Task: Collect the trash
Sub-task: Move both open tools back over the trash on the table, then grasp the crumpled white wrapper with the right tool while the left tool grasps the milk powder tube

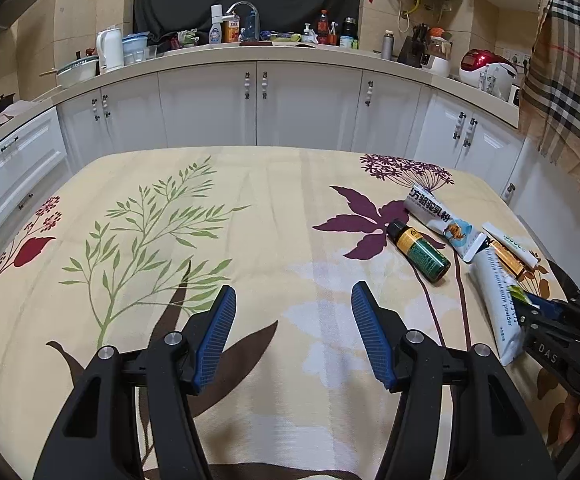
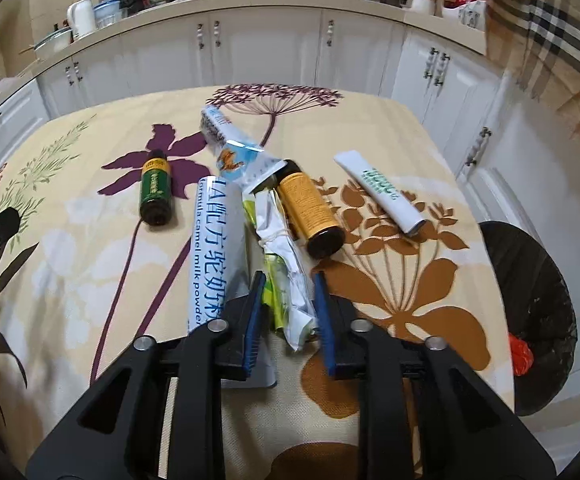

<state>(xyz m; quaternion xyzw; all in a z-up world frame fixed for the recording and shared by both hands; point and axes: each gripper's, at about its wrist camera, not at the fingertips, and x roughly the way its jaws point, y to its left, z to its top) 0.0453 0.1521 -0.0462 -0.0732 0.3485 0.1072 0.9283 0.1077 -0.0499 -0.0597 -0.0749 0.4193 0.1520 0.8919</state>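
My right gripper (image 2: 288, 280) is shut on a crumpled white and green wrapper (image 2: 286, 264), which lies between its blue pads on the floral tablecloth (image 2: 389, 280). Beside it lie a milk powder sachet (image 2: 216, 248), a second sachet (image 2: 234, 148), an orange-labelled bottle (image 2: 309, 208), a green-labelled bottle (image 2: 154, 190) and a white tube (image 2: 381, 192). My left gripper (image 1: 293, 294) is open and empty above the cloth, left of the pile. In the left wrist view the green bottle (image 1: 419, 250), sachets (image 1: 441, 220) and right gripper (image 1: 529, 306) show at the right.
A black-lined trash bin (image 2: 529, 312) with something red inside stands off the table's right edge. White kitchen cabinets (image 1: 250, 104) and a cluttered counter (image 1: 250, 50) run behind the table. A plaid cloth (image 1: 569, 80) hangs at the right.
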